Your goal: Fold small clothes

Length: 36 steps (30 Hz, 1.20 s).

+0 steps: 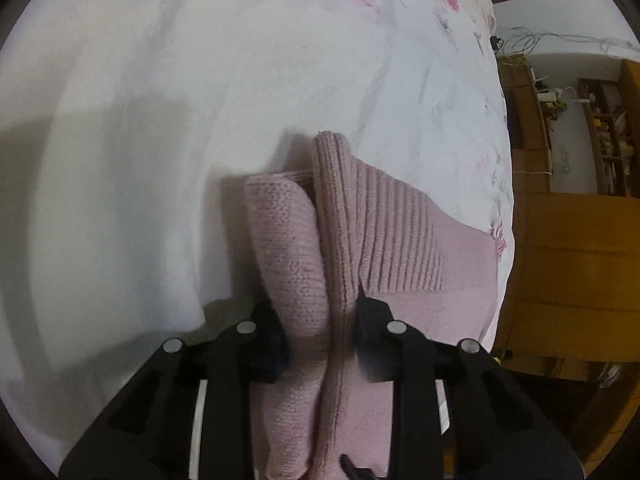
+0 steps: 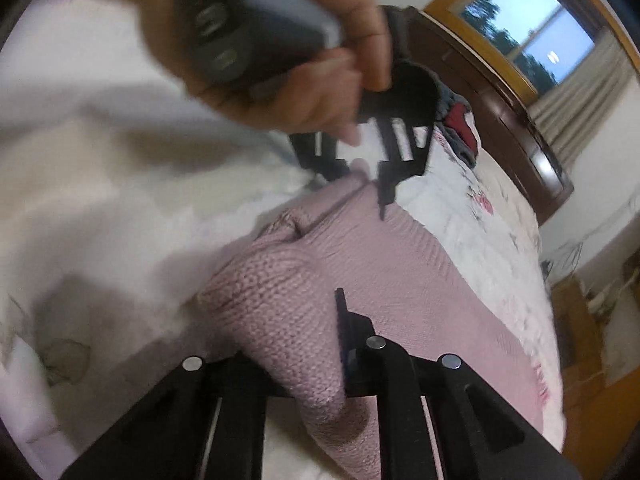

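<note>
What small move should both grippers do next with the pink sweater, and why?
Probably carry the pinched edge across the flat part of the pink sweater and lay it down: left gripper and right gripper each clamp a raised fold, so the fold looks unfinished.

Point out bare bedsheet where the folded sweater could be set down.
Free: the white bedsheet left of the pink sweater, and the flowered stretch beyond it. Crowded: the sweater itself, gripped by both tongs, left and right, and the clothes pile by the headboard.

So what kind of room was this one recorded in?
Most likely a bedroom: the pink knit garment lies on a floral bedsheet, against a dark wooden headboard, beside a curtained window.
</note>
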Each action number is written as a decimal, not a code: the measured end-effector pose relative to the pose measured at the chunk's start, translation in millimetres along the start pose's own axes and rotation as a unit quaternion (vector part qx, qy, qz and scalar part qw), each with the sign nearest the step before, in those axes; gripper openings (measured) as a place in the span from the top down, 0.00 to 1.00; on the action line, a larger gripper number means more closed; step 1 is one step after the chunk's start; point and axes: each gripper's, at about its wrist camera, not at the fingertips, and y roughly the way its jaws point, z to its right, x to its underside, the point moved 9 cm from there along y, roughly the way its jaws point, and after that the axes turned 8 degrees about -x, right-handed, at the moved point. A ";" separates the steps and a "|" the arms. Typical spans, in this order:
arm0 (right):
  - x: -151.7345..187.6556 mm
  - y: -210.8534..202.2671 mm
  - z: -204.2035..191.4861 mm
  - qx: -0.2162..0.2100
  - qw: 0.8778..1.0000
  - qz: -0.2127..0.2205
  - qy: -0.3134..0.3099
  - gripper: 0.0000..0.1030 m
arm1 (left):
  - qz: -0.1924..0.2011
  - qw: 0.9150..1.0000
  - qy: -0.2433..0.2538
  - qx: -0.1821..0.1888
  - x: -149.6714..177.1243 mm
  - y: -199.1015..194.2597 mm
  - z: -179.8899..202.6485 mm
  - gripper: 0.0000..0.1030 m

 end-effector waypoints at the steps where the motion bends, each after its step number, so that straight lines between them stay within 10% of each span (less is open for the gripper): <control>1: -1.0 -5.1 3.1 -0.003 1.000 0.004 0.012 0.89 | 0.003 1.000 0.000 -0.004 -0.4 -2.9 4.6 0.77; 18: -14.5 -104.5 114.5 -0.005 0.976 0.083 0.202 0.89 | 0.051 0.990 0.099 -0.092 9.2 -86.5 153.7 0.78; 36: 6.8 -145.7 183.0 -0.006 0.951 0.107 0.289 0.90 | 0.056 0.977 0.148 -0.142 23.4 -90.2 236.9 0.78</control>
